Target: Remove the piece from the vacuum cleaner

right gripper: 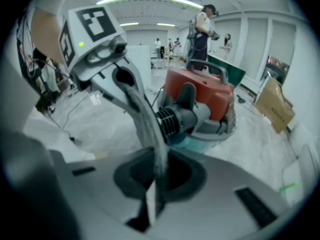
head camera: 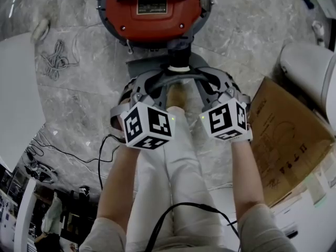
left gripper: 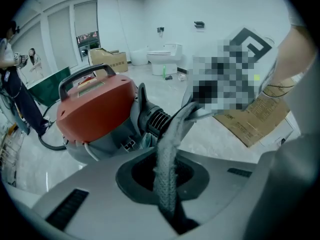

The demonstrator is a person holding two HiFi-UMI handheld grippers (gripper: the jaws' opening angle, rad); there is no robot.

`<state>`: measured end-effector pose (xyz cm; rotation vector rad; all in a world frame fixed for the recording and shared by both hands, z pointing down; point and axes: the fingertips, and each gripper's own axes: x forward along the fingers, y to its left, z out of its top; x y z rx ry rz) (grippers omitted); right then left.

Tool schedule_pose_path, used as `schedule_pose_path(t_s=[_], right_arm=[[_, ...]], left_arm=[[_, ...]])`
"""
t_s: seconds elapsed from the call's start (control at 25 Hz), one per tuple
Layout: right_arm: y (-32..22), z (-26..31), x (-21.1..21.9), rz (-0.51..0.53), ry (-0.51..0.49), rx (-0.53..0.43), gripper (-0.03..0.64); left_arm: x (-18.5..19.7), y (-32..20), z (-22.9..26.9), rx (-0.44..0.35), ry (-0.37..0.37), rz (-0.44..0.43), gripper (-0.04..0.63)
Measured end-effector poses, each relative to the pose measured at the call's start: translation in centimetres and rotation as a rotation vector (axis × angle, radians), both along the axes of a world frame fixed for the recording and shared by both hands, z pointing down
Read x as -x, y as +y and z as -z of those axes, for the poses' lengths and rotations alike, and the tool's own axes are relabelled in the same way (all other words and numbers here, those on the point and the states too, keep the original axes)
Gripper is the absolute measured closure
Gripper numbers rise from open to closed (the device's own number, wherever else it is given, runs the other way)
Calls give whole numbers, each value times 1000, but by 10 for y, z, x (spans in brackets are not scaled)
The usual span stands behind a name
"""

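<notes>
A red and grey vacuum cleaner (head camera: 152, 9) sits on the marble floor ahead of me, its black ribbed inlet (left gripper: 157, 121) facing me. A grey textured strip (head camera: 178, 78) arches in front of that inlet, running from one gripper to the other. My left gripper (head camera: 139, 91) is shut on the strip's left end; in the left gripper view the strip (left gripper: 167, 154) rises from between the jaws. My right gripper (head camera: 218, 88) is shut on the right end, and the strip (right gripper: 145, 119) leaves its jaws toward the left gripper. The vacuum cleaner (right gripper: 200, 96) stands just behind.
A flattened cardboard box (head camera: 286, 140) lies at the right, with a white toilet (head camera: 310, 67) beyond it. A coiled cable (head camera: 55, 59) lies on the floor at the left beside a white panel (head camera: 16, 98). People (right gripper: 202, 29) stand far back in the room.
</notes>
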<state>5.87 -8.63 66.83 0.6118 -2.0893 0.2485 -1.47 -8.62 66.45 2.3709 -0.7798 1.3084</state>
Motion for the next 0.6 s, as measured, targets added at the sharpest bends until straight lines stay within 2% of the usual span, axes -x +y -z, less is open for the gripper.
schedule_pose_path(t_s=[0.28, 0.6], right_arm=[[2, 15, 5, 127, 170, -89, 591], [3, 25, 10, 199, 251, -156, 591]], left_arm=[[7, 1, -12, 45, 9, 46, 563], [5, 2, -26, 92, 33, 82, 563]])
